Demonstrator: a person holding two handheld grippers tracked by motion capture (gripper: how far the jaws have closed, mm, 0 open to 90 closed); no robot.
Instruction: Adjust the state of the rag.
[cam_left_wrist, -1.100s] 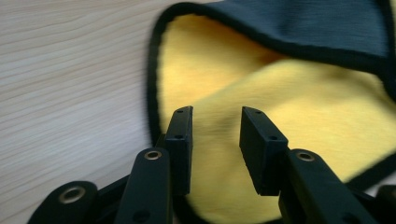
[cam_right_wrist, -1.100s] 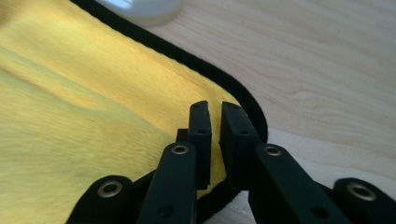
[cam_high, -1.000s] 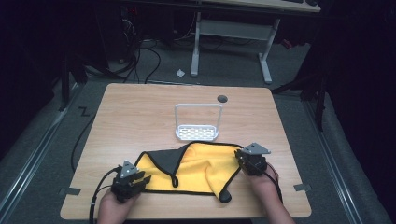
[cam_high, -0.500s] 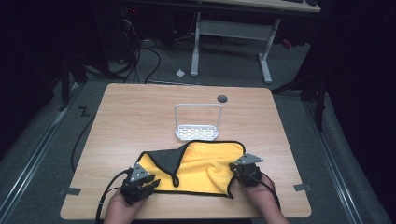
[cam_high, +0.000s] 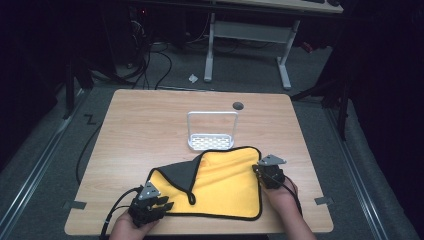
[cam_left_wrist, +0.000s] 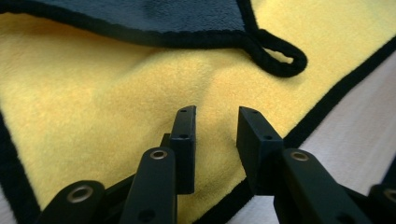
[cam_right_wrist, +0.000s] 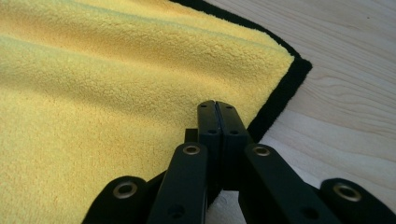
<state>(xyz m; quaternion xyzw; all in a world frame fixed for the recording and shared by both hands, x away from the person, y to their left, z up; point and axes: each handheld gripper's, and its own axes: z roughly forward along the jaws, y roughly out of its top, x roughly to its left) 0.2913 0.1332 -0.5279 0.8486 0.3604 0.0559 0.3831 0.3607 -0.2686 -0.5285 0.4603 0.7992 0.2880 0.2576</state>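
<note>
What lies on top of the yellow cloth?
On the black-edged yellow fleece cloth, its own corner is folded over, grey side up, hiding the yellow beneath. The wooden table under the cloth is covered.

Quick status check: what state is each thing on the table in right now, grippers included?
Yellow cloth: lying flat on the table, its near-left corner folded over so the grey side shows.
White rack: upright, nothing in it, just beyond the cloth.
Left gripper: jaws apart, over the cloth's near-left edge.
Right gripper: jaws shut together, at the cloth's right edge.
</note>
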